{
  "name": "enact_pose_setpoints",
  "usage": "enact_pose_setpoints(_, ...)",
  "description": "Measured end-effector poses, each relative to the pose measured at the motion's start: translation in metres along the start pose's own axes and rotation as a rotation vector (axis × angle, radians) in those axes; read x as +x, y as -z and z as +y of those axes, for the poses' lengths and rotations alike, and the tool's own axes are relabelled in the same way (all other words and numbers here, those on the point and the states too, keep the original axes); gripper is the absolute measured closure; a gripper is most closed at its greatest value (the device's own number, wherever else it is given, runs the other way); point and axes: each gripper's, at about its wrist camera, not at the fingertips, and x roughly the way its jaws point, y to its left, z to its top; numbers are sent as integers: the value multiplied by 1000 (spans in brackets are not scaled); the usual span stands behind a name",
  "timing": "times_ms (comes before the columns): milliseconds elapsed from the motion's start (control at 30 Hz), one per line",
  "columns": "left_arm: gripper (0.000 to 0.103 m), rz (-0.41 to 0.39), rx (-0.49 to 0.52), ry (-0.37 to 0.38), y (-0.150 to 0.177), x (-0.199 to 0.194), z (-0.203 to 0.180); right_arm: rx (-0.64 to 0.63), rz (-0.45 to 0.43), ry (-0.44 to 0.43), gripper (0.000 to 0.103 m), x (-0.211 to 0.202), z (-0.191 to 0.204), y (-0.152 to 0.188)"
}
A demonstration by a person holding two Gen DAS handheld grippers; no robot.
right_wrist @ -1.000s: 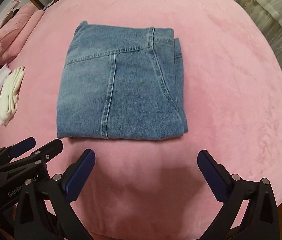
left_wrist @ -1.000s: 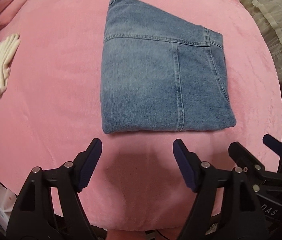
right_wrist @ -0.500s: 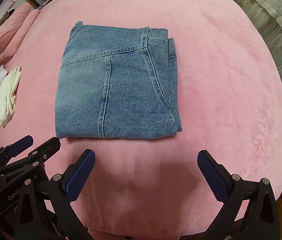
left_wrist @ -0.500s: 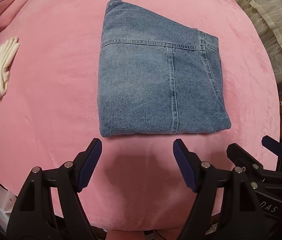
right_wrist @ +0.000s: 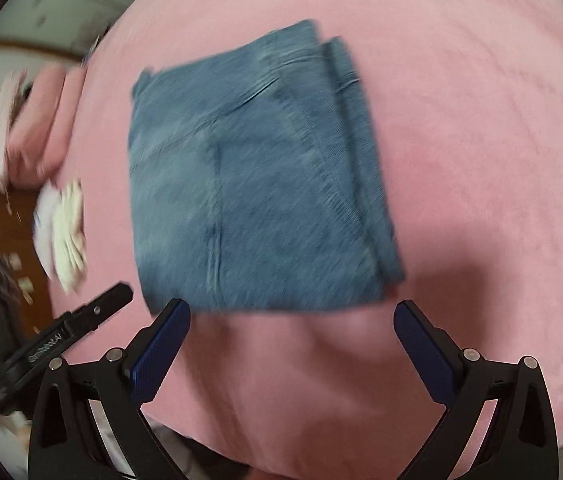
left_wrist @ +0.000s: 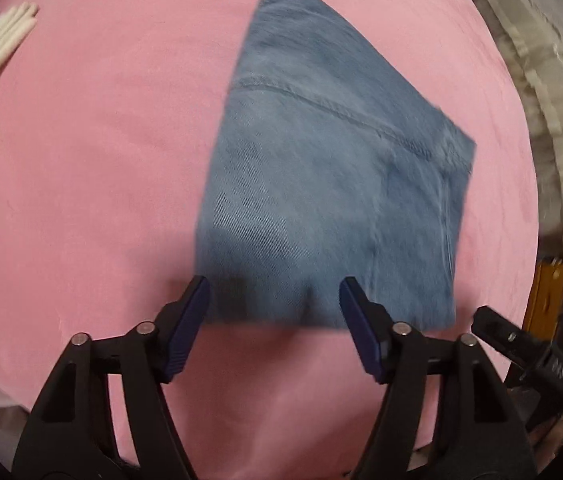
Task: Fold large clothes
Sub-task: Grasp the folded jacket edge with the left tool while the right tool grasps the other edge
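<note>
I am holding my left gripper (left_wrist: pixel 273 300) over the near edge of the folded jeans (left_wrist: pixel 329 184), which are lying in the middle of the pink bed cover (left_wrist: pixel 93 184). Its jaws have just been closing a little, but they are released, with the denim edge between the tips and not pressed. My right gripper (right_wrist: pixel 291 322) is also released, hanging just before the same near edge. Much free pink cover is lying on both sides. White folded cloths (right_wrist: pixel 67 232) are resting near the left edge. The writing on the other gripper's body is too blurred to read.
</note>
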Motion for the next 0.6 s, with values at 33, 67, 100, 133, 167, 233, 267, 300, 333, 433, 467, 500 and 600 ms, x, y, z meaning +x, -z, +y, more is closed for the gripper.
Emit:
enact_pose_setpoints(33, 40, -10, -8, 39, -10, 5, 8, 19, -9, -17, 0, 1, -8, -7)
enact_pose_setpoints(67, 41, -16, -17, 74, -16, 8, 13, 54, -32, -59, 0, 4, -22, -18)
enact_pose_setpoints(100, 41, -16, -25, 115, -22, 12, 18, 80, -43, -83, 0, 8, -33, -28)
enact_pose_setpoints(133, 41, -10, -33, 174, -30, 17, 23, 95, -48, -102, 0, 12, -41, -35)
enact_pose_setpoints(167, 41, -2, -41, 235, -38, 23, 28, 110, -49, -133, 0, 19, -50, -45)
enact_pose_setpoints(233, 42, 19, -49, 297, -50, 35, 33, 102, -44, -178, 1, 33, -61, -60)
enact_pose_setpoints(267, 42, 21, -46, 302, -54, 38, 35, 90, -42, -219, 2, 40, -64, -68)
enact_pose_setpoints(300, 42, 20, -39, 305, -58, 39, 35, 84, -45, -250, 3, 45, -65, -73)
enact_pose_setpoints(333, 42, 17, -25, 310, -63, 41, 36, 76, -48, -288, 5, 50, -66, -78)
enact_pose_setpoints(433, 42, 5, 4, 311, -73, 43, 34, 41, -47, -364, 18, 63, -62, -91)
enact_pose_setpoints(467, 42, 4, 7, 309, -77, 44, 35, 30, -41, -377, 19, 68, -60, -95)
enact_pose_setpoints(500, 42, 5, 9, 307, -81, 47, 36, 23, -29, -379, 21, 73, -57, -100)
enact_pose_setpoints(600, 42, 5, 25, 308, -94, 56, 39, 13, -18, -399, 32, 80, -50, -110)
